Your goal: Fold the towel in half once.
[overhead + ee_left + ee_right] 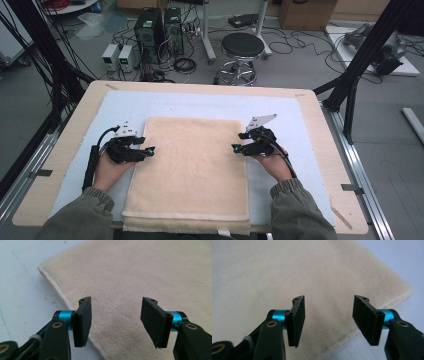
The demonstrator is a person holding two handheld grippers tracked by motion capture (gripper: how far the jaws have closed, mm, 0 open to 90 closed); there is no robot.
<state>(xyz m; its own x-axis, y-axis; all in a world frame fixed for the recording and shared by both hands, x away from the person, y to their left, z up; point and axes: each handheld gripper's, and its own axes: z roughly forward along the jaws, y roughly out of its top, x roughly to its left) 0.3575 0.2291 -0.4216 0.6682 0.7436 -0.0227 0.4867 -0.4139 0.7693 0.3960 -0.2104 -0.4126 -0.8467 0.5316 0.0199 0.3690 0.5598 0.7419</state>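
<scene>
A cream towel (192, 165), folded into a rectangle, lies flat on the white mat (200, 102) and reaches past the table's near edge. My left gripper (151, 150) hovers at the towel's left edge, pointing right, its jaws open with nothing between them. In the left gripper view the towel (140, 277) and its hemmed edge lie beyond the open left gripper (116, 320). My right gripper (235, 147) hovers at the towel's right edge, pointing left, also open and empty. The right gripper view looks past the open right gripper (328, 320) onto the towel (287, 275) and its corner.
The mat covers a wooden table (322, 130). Beyond its far edge stand a black stool (242, 47), computer towers (150, 30), power supplies (119, 56) and loose cables on the floor. A black frame post (360, 60) rises at the right.
</scene>
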